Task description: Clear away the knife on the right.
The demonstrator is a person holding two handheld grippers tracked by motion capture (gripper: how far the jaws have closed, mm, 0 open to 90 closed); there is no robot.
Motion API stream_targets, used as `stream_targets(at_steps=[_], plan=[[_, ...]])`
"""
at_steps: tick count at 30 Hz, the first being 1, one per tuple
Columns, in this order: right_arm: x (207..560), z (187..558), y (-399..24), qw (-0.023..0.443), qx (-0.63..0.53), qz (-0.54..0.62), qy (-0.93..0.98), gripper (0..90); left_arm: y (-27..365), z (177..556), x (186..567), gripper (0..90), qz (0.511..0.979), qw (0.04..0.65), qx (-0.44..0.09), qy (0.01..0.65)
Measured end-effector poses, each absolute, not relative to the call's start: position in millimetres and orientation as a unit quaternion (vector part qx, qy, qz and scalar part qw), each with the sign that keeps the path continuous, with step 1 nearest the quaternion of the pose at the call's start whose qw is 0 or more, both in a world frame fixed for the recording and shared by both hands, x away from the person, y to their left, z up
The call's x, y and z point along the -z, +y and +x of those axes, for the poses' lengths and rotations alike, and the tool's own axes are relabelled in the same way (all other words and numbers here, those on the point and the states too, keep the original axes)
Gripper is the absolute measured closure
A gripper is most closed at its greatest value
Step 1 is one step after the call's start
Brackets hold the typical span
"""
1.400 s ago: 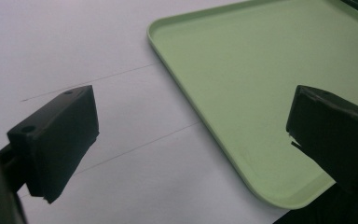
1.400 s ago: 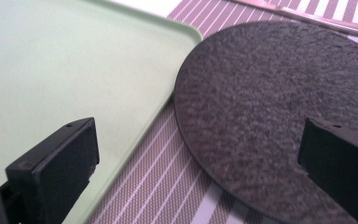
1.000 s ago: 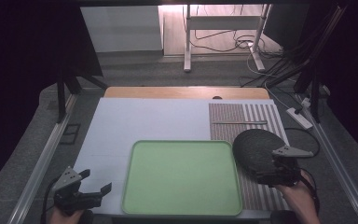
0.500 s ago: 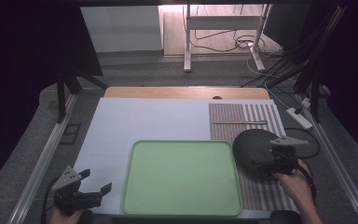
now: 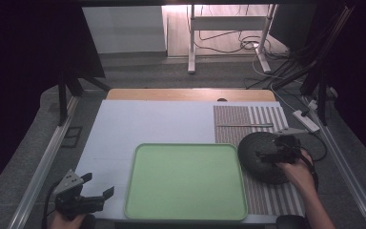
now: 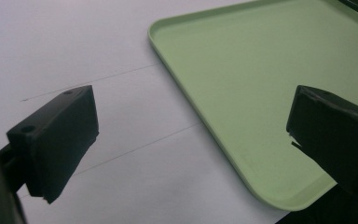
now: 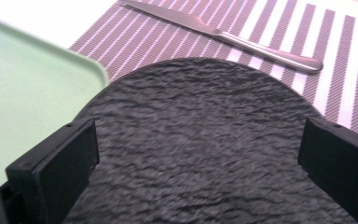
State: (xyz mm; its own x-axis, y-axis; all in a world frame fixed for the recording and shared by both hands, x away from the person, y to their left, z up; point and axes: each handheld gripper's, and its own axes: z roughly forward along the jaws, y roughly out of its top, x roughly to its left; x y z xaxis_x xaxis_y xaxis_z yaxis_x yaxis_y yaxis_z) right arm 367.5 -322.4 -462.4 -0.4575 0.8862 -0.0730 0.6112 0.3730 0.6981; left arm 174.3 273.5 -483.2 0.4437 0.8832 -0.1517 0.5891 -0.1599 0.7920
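At the near left corner of the table, the left gripper point(image 5: 96, 196) sits low above the white table surface point(image 5: 152, 124), held by a hand at the bottom edge of the high view. Its jaws stand wide apart with nothing between them. In the left gripper view, the left gripper point(image 6: 191, 140) has one jaw over the white surface and the other over the near corner of the green tray point(image 6: 261, 84). Neither jaw can be seen touching anything.

The green tray point(image 5: 186, 150) lies flat in the middle of the near half of the table, with rounded corners and a raised rim. No label or writing can be read on it.

Just right of the tray lies a striped placemat point(image 5: 267, 117). On it rests a dark round plate point(image 5: 257, 148) with a rough, stone-like face, its left edge close to the tray's right rim. Farther back on the mat lies a silver knife point(image 5: 244, 125), well apart from the plate.

The right gripper point(image 5: 262, 156) hovers over the plate, held by the right hand point(image 5: 298, 172). In the right gripper view, the right gripper point(image 7: 200, 163) is spread wide, its jaws flanking the dark round plate point(image 7: 200, 140) and holding nothing. Whether the jaws touch the plate cannot be told. Beyond it lie the silver knife point(image 7: 223, 35) on the striped placemat point(image 7: 345, 60) and the green tray point(image 7: 23, 79) to the left. No brand or writing is legible anywhere.
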Motion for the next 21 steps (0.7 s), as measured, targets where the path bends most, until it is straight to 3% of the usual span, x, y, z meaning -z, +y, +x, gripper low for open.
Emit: stream_targets(at_steps=[21], plan=[[467, 432, -324, 0.221, -0.274, 0.508, 0.786, 0.0, 274, 174, 483, 2.8, 0.739, 0.418, -0.176, 0.498]])
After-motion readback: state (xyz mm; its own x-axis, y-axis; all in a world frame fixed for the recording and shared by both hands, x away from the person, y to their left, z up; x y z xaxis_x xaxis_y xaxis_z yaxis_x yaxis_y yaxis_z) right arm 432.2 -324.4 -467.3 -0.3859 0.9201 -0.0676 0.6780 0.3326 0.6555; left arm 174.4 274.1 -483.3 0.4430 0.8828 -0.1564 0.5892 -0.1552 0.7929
